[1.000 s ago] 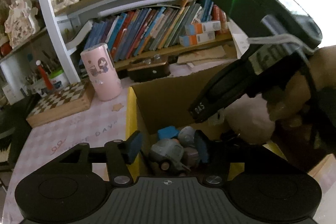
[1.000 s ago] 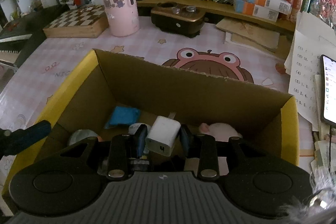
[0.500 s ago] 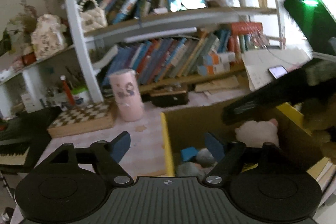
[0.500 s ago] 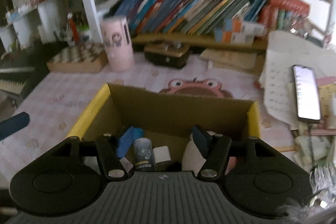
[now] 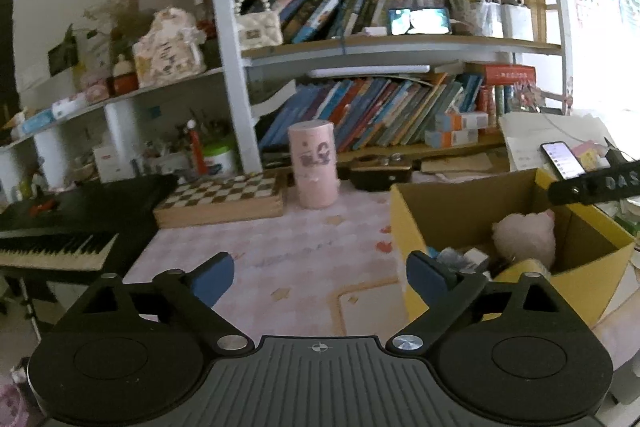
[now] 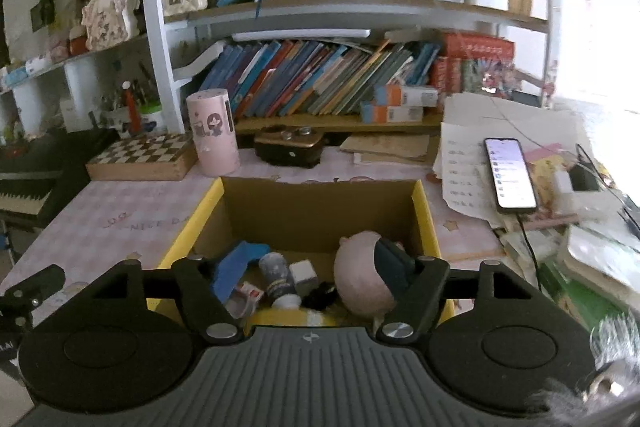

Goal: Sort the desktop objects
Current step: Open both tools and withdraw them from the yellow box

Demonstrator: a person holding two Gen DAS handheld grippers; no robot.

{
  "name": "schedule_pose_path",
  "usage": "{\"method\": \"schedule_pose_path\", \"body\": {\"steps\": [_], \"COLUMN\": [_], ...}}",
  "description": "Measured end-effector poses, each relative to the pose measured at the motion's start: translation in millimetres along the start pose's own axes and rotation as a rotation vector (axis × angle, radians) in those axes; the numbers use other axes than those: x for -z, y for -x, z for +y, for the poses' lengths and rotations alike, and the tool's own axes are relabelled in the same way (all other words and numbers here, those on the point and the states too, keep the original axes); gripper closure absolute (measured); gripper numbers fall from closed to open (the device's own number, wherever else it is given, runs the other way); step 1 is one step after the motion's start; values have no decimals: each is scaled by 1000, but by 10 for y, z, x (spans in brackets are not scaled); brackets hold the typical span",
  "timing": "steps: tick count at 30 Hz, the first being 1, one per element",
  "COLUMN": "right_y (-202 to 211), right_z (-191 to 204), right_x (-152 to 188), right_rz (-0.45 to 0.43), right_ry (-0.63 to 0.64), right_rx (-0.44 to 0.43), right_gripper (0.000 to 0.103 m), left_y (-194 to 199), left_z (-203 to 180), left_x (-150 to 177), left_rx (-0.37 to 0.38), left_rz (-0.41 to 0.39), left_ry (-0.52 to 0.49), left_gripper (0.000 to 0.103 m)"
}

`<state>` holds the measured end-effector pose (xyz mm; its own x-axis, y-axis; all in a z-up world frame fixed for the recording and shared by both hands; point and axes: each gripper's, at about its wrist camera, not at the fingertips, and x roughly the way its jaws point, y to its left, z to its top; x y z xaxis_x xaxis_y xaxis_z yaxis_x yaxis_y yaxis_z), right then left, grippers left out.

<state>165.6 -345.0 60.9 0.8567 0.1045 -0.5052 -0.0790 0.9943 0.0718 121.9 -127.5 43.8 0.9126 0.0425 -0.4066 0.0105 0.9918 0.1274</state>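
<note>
A yellow-edged cardboard box (image 6: 208, 205) stands on the pink checked desk and also shows in the left wrist view (image 5: 398, 211). Inside lie a pink plush toy (image 6: 358, 277), a white charger cube (image 6: 303, 273), a small bottle (image 6: 277, 277) and a blue item (image 6: 246, 253). My right gripper (image 6: 306, 269) is open and empty above the box's near side. My left gripper (image 5: 320, 277) is open and empty above the desk, left of the box. The plush toy (image 5: 524, 237) shows at the box's right end.
A pink cylinder (image 6: 212, 137), a chessboard box (image 6: 140, 159) and a dark brown case (image 6: 290, 145) stand behind the box. A lit phone (image 6: 510, 175) lies on papers at the right. A keyboard (image 5: 52, 247) sits at the left. Bookshelves fill the back.
The right gripper opened and let the white charger drop into the box. The left gripper opened, leaving the grey toy in the box. Both drew back and up.
</note>
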Motion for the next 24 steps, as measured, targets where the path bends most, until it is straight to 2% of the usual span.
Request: {"method": "schedule_pose_path", "body": {"steps": [5, 10, 16, 24], "right_y": [237, 438, 691, 999], "right_z": [240, 456, 700, 1044], "right_x": [325, 599, 870, 1192], "right_rz": [-21, -17, -18, 4], "right_ry": [18, 35, 5, -6], "right_rx": [28, 42, 65, 76], "right_gripper": [21, 18, 12, 11], "left_y": [160, 319, 595, 896], "left_z": [160, 282, 374, 518], "left_x": [168, 367, 587, 786], "left_rx": [-2, 1, 3, 0], "left_rz": [25, 57, 55, 66], "left_ry": [33, 50, 30, 19], "left_gripper": [3, 3, 1, 0]}}
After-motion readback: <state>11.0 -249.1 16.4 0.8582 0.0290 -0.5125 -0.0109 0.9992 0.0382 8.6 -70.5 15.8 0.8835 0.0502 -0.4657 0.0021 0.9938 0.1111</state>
